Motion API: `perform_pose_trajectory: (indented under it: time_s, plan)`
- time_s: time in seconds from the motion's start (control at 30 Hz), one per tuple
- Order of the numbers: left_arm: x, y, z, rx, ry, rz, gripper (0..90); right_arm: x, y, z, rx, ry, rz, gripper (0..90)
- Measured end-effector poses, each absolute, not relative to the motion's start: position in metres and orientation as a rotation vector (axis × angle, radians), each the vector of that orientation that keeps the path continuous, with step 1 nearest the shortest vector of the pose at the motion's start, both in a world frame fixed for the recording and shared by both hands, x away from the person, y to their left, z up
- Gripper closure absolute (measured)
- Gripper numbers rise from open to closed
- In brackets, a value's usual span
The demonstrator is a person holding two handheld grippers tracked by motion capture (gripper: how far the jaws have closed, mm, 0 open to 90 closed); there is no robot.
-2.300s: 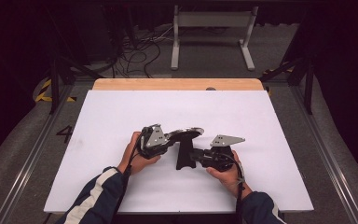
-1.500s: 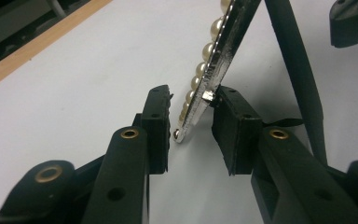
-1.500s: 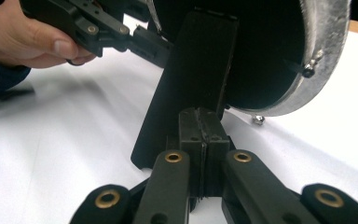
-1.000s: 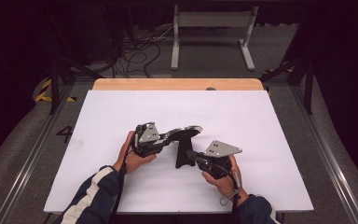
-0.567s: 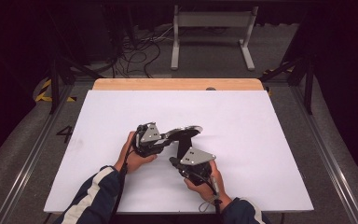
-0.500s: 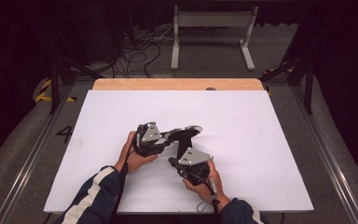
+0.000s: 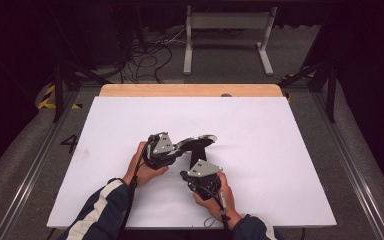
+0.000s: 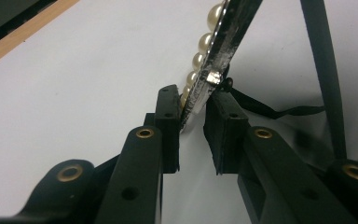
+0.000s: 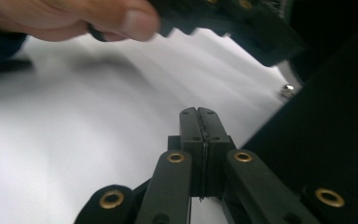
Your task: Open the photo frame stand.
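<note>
Two grippers near the counter's (image 7: 130,115) front edge: right gripper (image 9: 199,122) pressed together, empty; beyond it, left gripper (image 8: 193,109) clamped on pearl band (image 8: 223,39), raised over counter middle. Lifted already; placing or handover likely left.

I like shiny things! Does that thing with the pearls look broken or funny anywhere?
A little. The pearl-edged piece pinched in the left tool has a rough, scuffed silver edge, and a thin black thread dangles loose from it. Whether it is truly broken can't be told. The white table looks tidy.
</note>
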State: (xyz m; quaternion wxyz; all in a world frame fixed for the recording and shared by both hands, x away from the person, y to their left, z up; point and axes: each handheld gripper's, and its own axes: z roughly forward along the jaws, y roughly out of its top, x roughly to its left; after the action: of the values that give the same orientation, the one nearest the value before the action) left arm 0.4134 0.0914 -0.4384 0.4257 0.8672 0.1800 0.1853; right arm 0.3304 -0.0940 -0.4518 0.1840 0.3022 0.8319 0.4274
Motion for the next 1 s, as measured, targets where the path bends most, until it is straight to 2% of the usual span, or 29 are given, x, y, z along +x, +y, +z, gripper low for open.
perform_pose_trajectory:
  time_s: [0.5, 0.77, 1.0]
  plan:
    - [0.411, 0.093, -0.437, 2.191, 0.427, 0.487, 77.7, 0.331, -0.103, -0.451, 0.895, 2.337, 1.141, 90.0]
    - [0.410, 0.093, -0.435, 2.210, 0.406, 0.494, 78.4, 0.324, -0.088, -0.455, 0.777, 2.366, 1.153, 89.8]
    - [0.409, 0.094, -0.434, 2.224, 0.392, 0.504, 78.7, 0.327, -0.087, -0.456, 0.810, 2.316, 1.121, 90.0]
